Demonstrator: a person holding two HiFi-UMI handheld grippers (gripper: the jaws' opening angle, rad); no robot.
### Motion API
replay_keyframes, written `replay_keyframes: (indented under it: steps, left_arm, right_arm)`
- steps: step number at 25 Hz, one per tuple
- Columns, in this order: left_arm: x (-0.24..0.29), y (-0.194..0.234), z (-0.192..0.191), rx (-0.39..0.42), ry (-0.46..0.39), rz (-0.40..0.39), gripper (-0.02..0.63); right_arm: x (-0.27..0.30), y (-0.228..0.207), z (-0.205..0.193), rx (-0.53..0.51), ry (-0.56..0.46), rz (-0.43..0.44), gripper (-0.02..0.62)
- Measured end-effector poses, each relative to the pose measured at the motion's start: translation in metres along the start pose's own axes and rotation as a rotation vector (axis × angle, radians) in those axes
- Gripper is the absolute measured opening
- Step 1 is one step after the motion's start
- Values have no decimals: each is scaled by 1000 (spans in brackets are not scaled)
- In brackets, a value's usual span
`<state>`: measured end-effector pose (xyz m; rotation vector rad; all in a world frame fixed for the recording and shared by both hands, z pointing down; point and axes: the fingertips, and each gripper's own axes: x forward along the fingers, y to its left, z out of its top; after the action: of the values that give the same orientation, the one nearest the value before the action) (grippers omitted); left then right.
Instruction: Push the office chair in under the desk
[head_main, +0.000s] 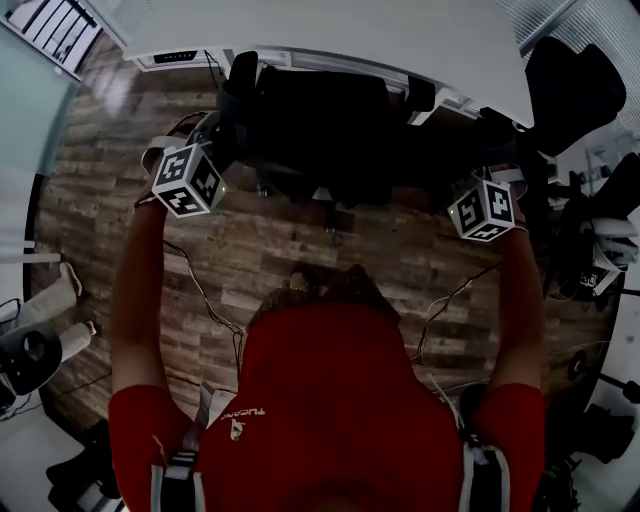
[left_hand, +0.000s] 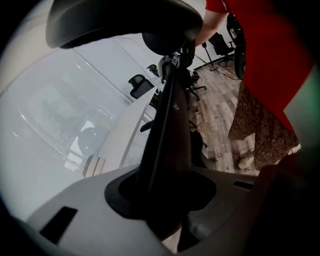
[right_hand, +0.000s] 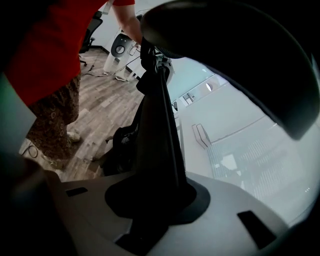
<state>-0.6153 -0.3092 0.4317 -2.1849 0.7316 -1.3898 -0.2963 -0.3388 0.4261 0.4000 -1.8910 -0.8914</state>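
Observation:
The black office chair (head_main: 320, 125) stands at the white desk (head_main: 400, 35), its seat partly beneath the desktop. I stand behind it with a gripper at each side. My left gripper (head_main: 224, 128) reaches the left armrest (head_main: 243, 72). In the left gripper view its jaws rise as one dark column, and the left gripper (left_hand: 175, 60) is shut on the edge of the armrest pad (left_hand: 120, 20). My right gripper (head_main: 458, 168) is at the right armrest (head_main: 421, 95). Seen in its own view, the right gripper (right_hand: 156, 64) is likewise shut on the armrest pad (right_hand: 235, 55).
A second black chair (head_main: 572, 85) sits at the desk's right end, with more dark gear behind it. Cables (head_main: 200, 290) trail over the wood floor (head_main: 270, 250) by my feet. A round grey device (head_main: 30, 357) stands at the left edge.

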Motion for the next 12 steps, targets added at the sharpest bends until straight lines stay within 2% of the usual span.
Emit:
replay_keyframes:
  steps: [12]
  left_arm:
    - [44, 70, -38, 52, -45, -30, 138]
  right_arm:
    - [50, -39, 3, 33, 51, -38, 109]
